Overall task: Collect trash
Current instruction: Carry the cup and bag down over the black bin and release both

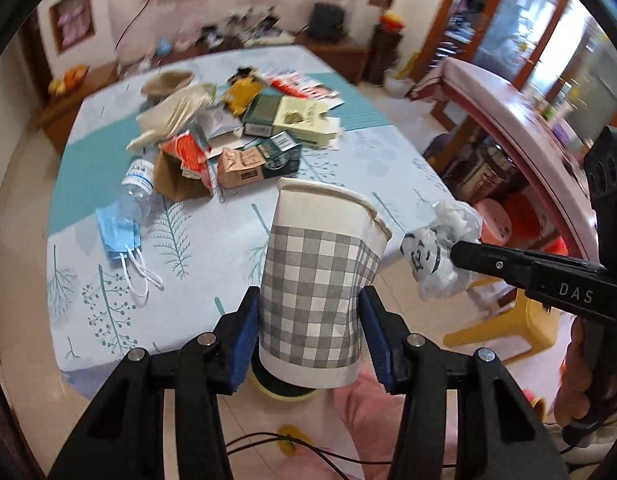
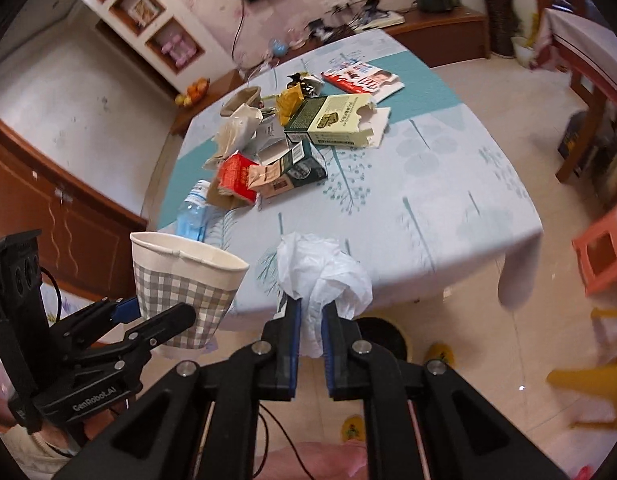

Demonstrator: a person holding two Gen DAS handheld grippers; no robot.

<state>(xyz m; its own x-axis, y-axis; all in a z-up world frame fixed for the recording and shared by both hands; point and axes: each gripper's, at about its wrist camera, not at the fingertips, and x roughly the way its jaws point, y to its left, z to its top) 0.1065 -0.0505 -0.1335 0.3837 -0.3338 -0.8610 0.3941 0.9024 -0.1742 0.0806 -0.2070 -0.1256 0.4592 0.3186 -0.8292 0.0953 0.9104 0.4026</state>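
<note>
1. Left gripper (image 1: 310, 330) first: its blue pads are pressed on the lower half of a checked paper cup (image 1: 322, 288), and the wall dents inward where they bite. Clamped on, no doubt.
2. That cup is off the table, held in front of the near table edge, mouth up and tipped slightly away from the camera; its long axis runs bottom to rim, roughly upright.
3. My read is that it is light, thin-walled and easily crushed. The low side grip works, but a harder squeeze would likely fold it; nearer the rolled rim it would be stiffer.
4. Over to the right gripper (image 2: 310, 320): jaws nearly together, pinching a crumpled white plastic bag (image 2: 322, 276) that balloons above the fingertips.
5. The bag hangs in the air just beside the cup, also before the table edge. Soft, near weightless, probably slippery, with no real axis; a pinch through bunched folds looks the safest hold.
6. Further out, on the leaf-print tablecloth (image 2: 448, 208), plenty remains: a clear water bottle (image 1: 136, 190) lying on its side, a blue face mask (image 1: 118, 236) touching it, and a heap of flattened cartons (image 1: 268, 136) beyond.
</note>
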